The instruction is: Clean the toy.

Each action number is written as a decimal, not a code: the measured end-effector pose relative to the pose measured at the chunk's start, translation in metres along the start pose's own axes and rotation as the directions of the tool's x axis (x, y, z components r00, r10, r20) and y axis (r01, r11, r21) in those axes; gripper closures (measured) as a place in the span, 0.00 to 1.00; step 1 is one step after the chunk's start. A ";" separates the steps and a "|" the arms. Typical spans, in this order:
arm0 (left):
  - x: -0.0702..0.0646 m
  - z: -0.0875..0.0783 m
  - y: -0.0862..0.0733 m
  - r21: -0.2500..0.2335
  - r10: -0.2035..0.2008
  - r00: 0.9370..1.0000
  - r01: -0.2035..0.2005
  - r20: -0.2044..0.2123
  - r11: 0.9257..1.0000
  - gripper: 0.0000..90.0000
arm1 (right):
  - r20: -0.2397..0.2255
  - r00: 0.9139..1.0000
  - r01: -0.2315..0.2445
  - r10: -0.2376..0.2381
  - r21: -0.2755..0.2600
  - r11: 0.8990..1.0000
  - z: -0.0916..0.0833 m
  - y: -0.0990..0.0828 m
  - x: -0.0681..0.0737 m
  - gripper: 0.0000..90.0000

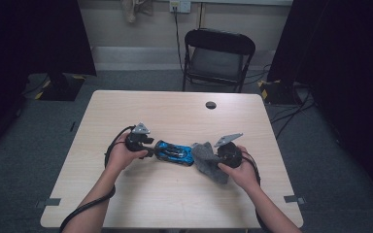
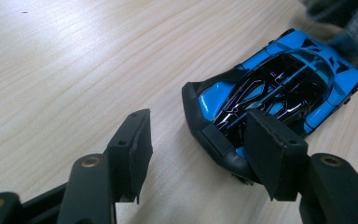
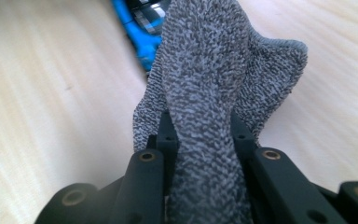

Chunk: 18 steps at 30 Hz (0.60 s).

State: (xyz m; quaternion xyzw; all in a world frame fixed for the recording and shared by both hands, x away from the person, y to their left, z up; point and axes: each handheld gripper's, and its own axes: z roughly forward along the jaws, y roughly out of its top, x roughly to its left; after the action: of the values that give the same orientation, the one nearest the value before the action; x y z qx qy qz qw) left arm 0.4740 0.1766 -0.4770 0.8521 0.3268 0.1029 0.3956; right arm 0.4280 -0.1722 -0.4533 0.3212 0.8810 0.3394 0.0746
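Grey knitted cloth (image 3: 205,107), a soft marled rag, is pinched between the fingers of the right gripper (image 1: 222,158), which press together on a fold of it while the rest hangs loose toward the light wooden table (image 1: 175,199). At the table's middle lies the glossy blue and black toy racing car (image 1: 175,152), its long axis running roughly from nine o'clock to three o'clock across the high view. The cloth touches the car's three o'clock end, and the left gripper (image 1: 145,147) sits at its nine o'clock end.

In the left gripper view the car (image 2: 279,88) lies toward one o'clock from the fingers, pointing away and slightly aslant. One finger (image 2: 272,154) overlaps the car's near black end; the other (image 2: 133,151) stands well to the side over bare wood. So these fingers are spread, with the car's end not clearly between them (whether the near finger actually touches the bodywork I cannot tell).

The coming move probably turns on the cloth's place: it lies just off the car's end, along the long axis, so a wipe would run lengthwise toward nine o'clock. The right hand (image 1: 238,171) is nearer for that.

Hidden: the car's wheels, its underside, and most of it behind the cloth in the right gripper view.
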 end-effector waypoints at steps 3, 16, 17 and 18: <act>0.000 0.000 0.000 -0.003 -0.004 1.000 0.004 0.001 1.000 0.47 | 0.034 0.999 -0.021 0.021 -0.010 1.000 -0.002 0.003 -0.010 0.82; 0.000 0.000 0.000 0.000 0.004 1.000 -0.004 -0.001 1.000 0.47 | 0.126 0.990 -0.058 0.059 -0.006 0.998 0.019 0.019 -0.026 0.82; 0.000 0.000 0.000 -0.001 0.003 1.000 -0.003 -0.001 1.000 0.47 | 0.125 0.990 -0.058 0.059 -0.006 0.998 0.022 0.020 -0.026 0.82; 0.000 0.000 0.000 -0.002 0.004 1.000 -0.004 -0.003 1.000 0.47 | 0.118 0.991 -0.060 0.061 -0.006 0.998 0.025 0.021 -0.025 0.82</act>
State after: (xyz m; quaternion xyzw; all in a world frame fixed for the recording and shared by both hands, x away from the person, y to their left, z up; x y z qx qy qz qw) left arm 0.4735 0.1764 -0.4771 0.8522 0.3256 0.1054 0.3957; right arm 0.4666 -0.1620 -0.4610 0.3673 0.8643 0.3230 0.1168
